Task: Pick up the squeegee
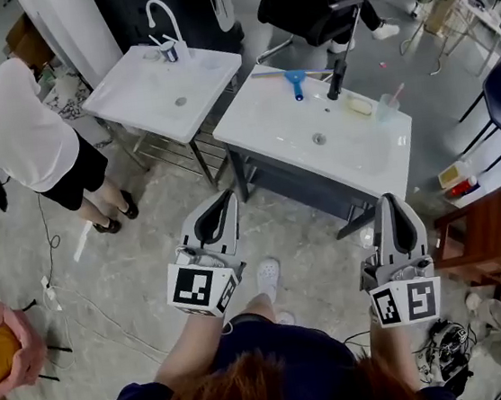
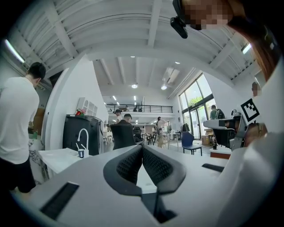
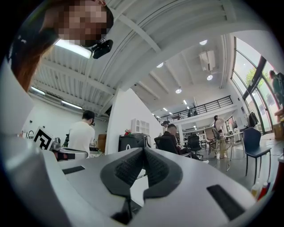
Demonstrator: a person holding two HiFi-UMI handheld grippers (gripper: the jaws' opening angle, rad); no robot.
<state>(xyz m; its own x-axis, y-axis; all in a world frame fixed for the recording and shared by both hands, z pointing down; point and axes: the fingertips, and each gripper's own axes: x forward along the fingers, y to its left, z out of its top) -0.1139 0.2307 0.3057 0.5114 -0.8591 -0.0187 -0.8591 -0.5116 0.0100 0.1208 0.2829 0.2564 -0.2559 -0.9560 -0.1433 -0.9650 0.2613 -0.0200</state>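
The squeegee [image 1: 296, 81], blue-handled, lies flat on the back rim of the nearer white sink [image 1: 268, 120], at about 11 o'clock from the drain. A black faucet [image 1: 337, 75] stands just beside it at 3 o'clock, and a second sink [image 1: 129, 96] stands apart at 9 o'clock. The left tongs [image 1: 224, 195] and right tongs [image 1: 393, 198] hang over the floor at the squeegee's 6 o'clock, well apart from it. Both are closed tip to tip with nothing between them. A person in a white shirt [image 1: 6, 125] stands at far 9 o'clock.
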